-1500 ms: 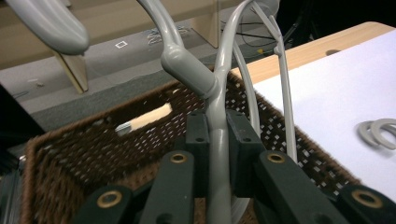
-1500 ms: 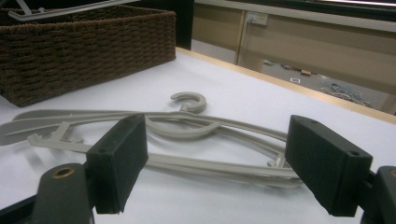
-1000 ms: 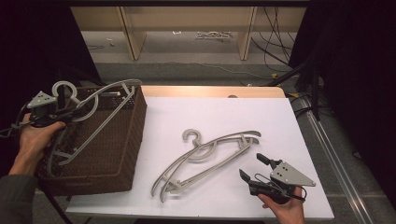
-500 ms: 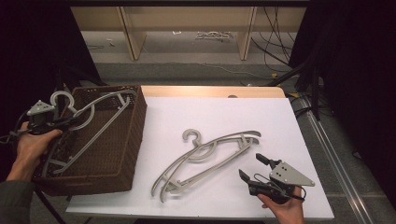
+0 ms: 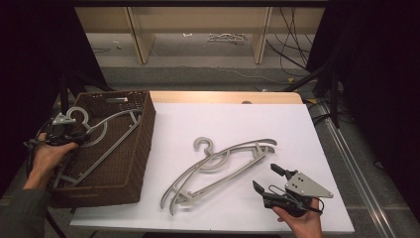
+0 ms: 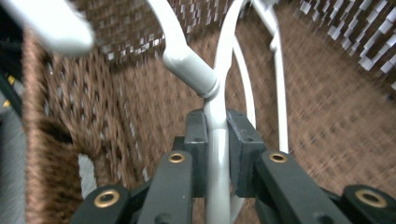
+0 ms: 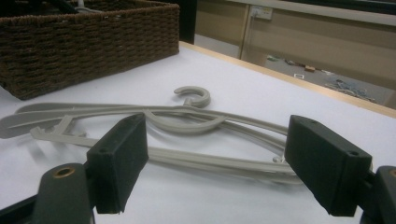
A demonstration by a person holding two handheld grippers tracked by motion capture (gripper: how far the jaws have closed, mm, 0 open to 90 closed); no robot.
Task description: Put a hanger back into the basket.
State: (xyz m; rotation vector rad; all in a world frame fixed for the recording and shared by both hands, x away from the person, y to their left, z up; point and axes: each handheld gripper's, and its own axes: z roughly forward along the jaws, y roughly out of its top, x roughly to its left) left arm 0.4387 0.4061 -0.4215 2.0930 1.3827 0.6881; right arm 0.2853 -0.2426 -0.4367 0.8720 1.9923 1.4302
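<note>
A grey plastic hanger lies in the brown wicker basket at the table's left, its hook over the basket's left rim. My left gripper is shut on that hanger's neck, just below the hook. Two more grey hangers lie stacked on the white table top, hooks pointing to the far side. My right gripper rests near the front right edge, open and holding nothing, its jaws facing the stacked hangers.
The basket stands at the table's left edge. The white table top has a wooden strip along its far edge. Beyond it are shelving legs and cables on the floor. A dark stand rises at the right.
My left gripper has carried the hanger down and to the left, from leaning over the basket's top to lying inside it. The right gripper has stayed still.
</note>
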